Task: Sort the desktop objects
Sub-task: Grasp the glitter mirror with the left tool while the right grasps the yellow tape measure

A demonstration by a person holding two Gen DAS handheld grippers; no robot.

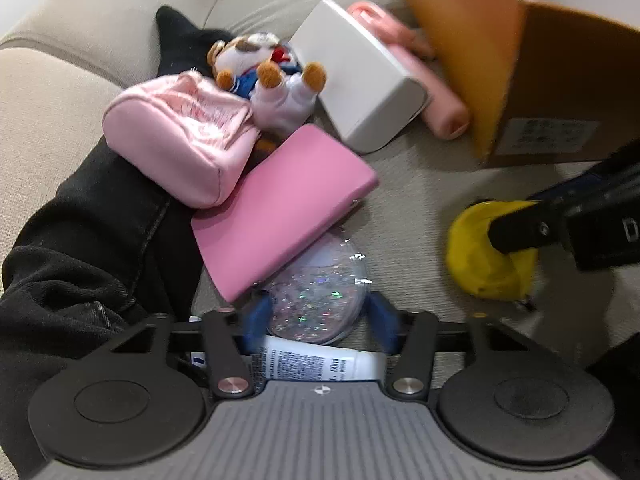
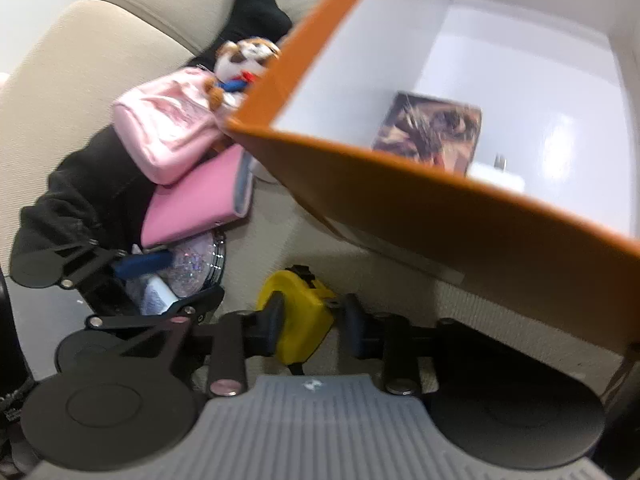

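My left gripper (image 1: 318, 322) stands open with its blue fingers on either side of a clear glittery round case (image 1: 316, 292), above a white tube (image 1: 320, 362); the case also shows in the right wrist view (image 2: 198, 262). My right gripper (image 2: 310, 326) has its fingers around a yellow tape measure (image 2: 300, 320), left finger touching, right finger slightly apart; it also shows in the left wrist view (image 1: 486, 258). An orange box (image 2: 440, 208) with a white inside holds a patterned box (image 2: 430, 132).
On the beige sofa (image 1: 420, 184) lie a pink wallet (image 1: 280, 208), a pink pouch (image 1: 180, 136), a plush toy (image 1: 268, 76), a white box (image 1: 360, 76), a pink roll (image 1: 440, 104) and black clothing (image 1: 88, 232). The orange box (image 1: 520, 60) stands at right.
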